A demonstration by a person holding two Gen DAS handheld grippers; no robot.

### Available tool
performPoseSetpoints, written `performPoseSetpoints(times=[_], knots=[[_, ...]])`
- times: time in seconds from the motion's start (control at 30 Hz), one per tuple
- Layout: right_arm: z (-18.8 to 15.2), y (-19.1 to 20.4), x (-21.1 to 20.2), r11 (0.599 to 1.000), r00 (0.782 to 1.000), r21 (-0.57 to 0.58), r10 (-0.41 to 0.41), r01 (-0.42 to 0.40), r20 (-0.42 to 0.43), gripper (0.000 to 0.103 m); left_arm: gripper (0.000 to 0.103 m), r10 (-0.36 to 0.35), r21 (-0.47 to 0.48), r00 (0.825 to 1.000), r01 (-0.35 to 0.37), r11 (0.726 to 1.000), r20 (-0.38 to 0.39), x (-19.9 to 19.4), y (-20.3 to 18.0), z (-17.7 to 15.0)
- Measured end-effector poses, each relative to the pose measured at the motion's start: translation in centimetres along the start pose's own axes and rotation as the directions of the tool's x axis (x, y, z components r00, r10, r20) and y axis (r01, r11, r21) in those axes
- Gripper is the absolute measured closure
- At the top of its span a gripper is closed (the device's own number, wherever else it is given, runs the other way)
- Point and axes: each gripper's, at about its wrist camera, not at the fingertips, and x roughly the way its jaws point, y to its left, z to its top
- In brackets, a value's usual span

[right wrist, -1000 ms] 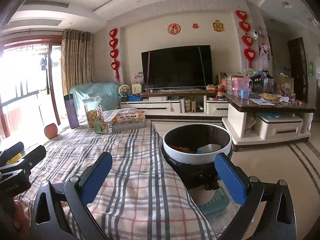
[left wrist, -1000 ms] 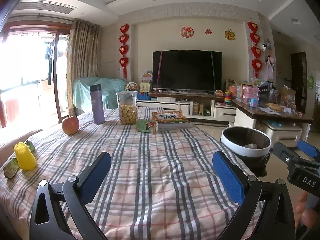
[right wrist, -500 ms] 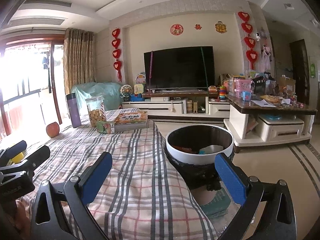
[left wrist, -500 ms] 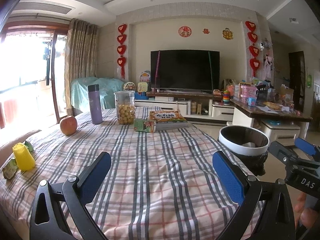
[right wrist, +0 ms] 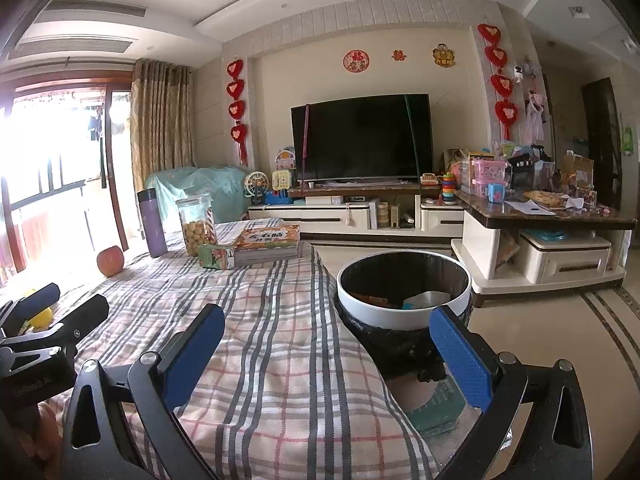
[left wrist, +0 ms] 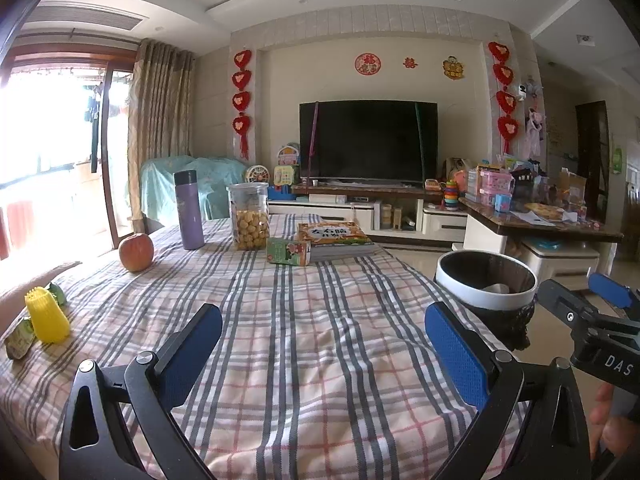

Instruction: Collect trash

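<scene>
A white-rimmed trash bin with a black liner stands on the floor beside the table's right edge; scraps lie inside it. It also shows in the left wrist view. My left gripper is open and empty above the plaid tablecloth. My right gripper is open and empty, straddling the table edge and the bin. Small green wrappers lie beside a yellow cup at the table's left edge.
On the far table stand an apple, a purple flask, a jar of snacks, a green carton and books. A TV stand and a cluttered counter lie beyond.
Both grippers have risen and tilted slightly, so the table and bin sit a little lower in view. Both stay open and empty.
</scene>
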Motion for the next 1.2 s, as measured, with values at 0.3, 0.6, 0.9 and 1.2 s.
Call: performPoseSetpoints(times=[0.3, 0.6, 0.9, 1.2], knots=[[0.00, 0.04, -0.01, 1.000, 1.000, 0.000, 0.001, -0.001, -0.005, 0.000, 0.001, -0.005, -0.001, 1.000, 0.005, 1.000, -0.002, -0.08, 0.08, 0.07], [0.04, 0.20, 0.03, 1.000, 1.000, -0.001, 0.002, -0.002, -0.002, 0.000, 0.001, -0.005, 0.004, 1.000, 0.005, 1.000, 0.001, -0.16, 0.09, 0.11], [0.03, 0.56, 0.02, 1.000, 1.000, 0.003, 0.005, -0.005, -0.003, 0.000, 0.001, -0.010, 0.015, 1.000, 0.010, 1.000, 0.003, -0.17, 0.16, -0.18], [0.03, 0.47, 0.03, 1.000, 1.000, 0.004, 0.006, -0.006, -0.004, 0.000, 0.000, -0.010, 0.017, 1.000, 0.010, 1.000, 0.003, -0.18, 0.18, -0.15]])
